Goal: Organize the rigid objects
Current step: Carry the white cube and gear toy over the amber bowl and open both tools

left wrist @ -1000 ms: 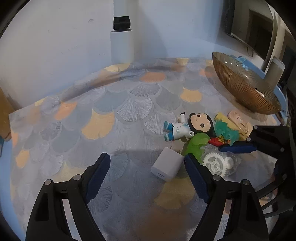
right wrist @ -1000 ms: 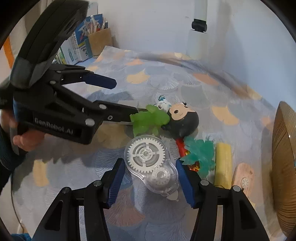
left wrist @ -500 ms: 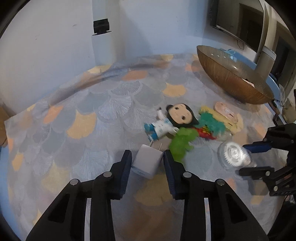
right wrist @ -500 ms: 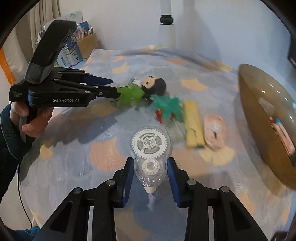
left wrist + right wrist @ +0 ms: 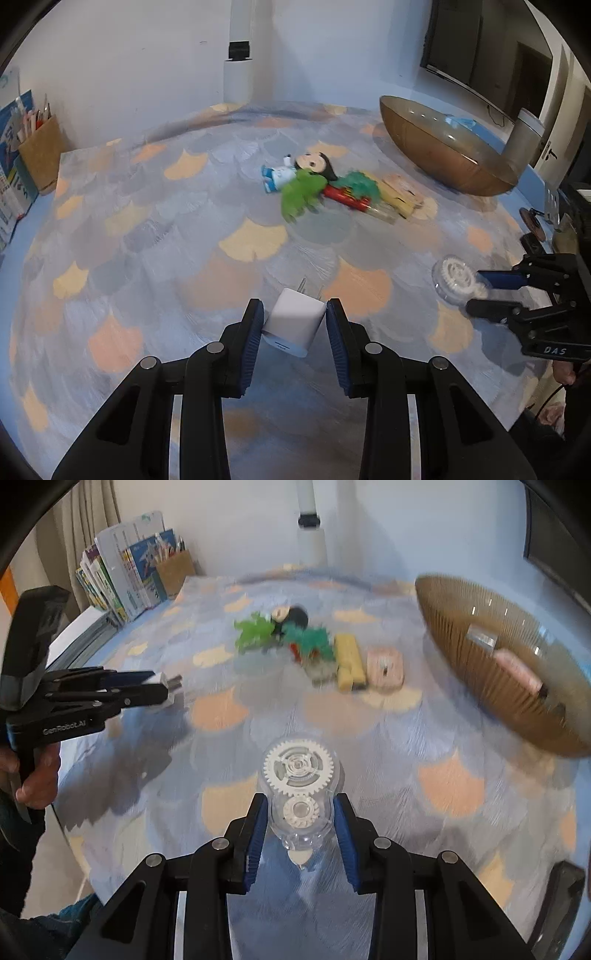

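Rigid objects come off the worktop (image 5: 155, 236) in pairs: our left hand-held gripper (image 5: 294, 325) is clamped on the white cube-shaped plug charger (image 5: 293, 323), and our right hand-held gripper (image 5: 300, 814) on the clear plastic correction-tape dispenser (image 5: 298, 786), both lifted, probably bound for the ribbed brown bowl (image 5: 491, 664).

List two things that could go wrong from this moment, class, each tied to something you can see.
1. The left tool holds the white charger by slanted sides, so it might twist free and drop.
2. The right tool grips only the narrow end of the clear gear case; swinging toward the brown bowl, the wide end could pivot out.
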